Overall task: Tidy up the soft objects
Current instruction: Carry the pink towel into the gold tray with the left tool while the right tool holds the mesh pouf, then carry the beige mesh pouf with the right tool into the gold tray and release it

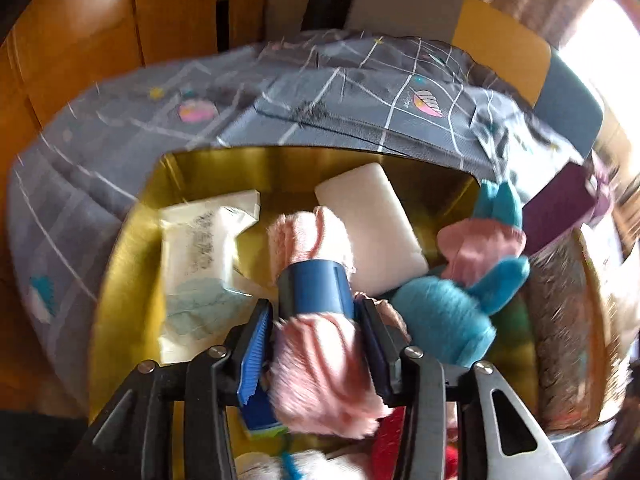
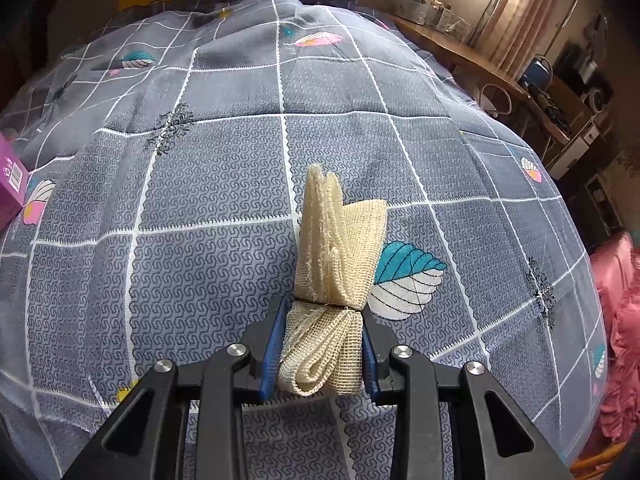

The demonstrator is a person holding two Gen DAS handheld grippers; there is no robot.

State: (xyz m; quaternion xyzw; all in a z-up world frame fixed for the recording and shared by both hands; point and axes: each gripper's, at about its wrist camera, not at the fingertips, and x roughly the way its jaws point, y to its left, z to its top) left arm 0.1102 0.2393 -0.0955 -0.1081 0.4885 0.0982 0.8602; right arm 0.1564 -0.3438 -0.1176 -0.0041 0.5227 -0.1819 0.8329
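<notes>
My left gripper (image 1: pixel 316 328) is shut on a rolled pink fluffy towel (image 1: pixel 320 368) bound by a blue band (image 1: pixel 316 284), held over a gold box (image 1: pixel 132 264). In the box lie a white tissue pack (image 1: pixel 200 264), a white foam block (image 1: pixel 372 228) and a teal plush toy with a pink patch (image 1: pixel 460 300). My right gripper (image 2: pixel 322 348) is shut on a folded cream mesh cloth (image 2: pixel 336 256), held above the grey patterned bedspread (image 2: pixel 200 200).
The gold box sits on the bedspread (image 1: pixel 120 140). A purple box (image 1: pixel 560 204) lies right of it, also at the left edge of the right wrist view (image 2: pixel 10 176). A wooden wardrobe (image 1: pixel 80 32) stands behind. A desk with clutter (image 2: pixel 520 72) and pink fabric (image 2: pixel 616 320) lie right of the bed.
</notes>
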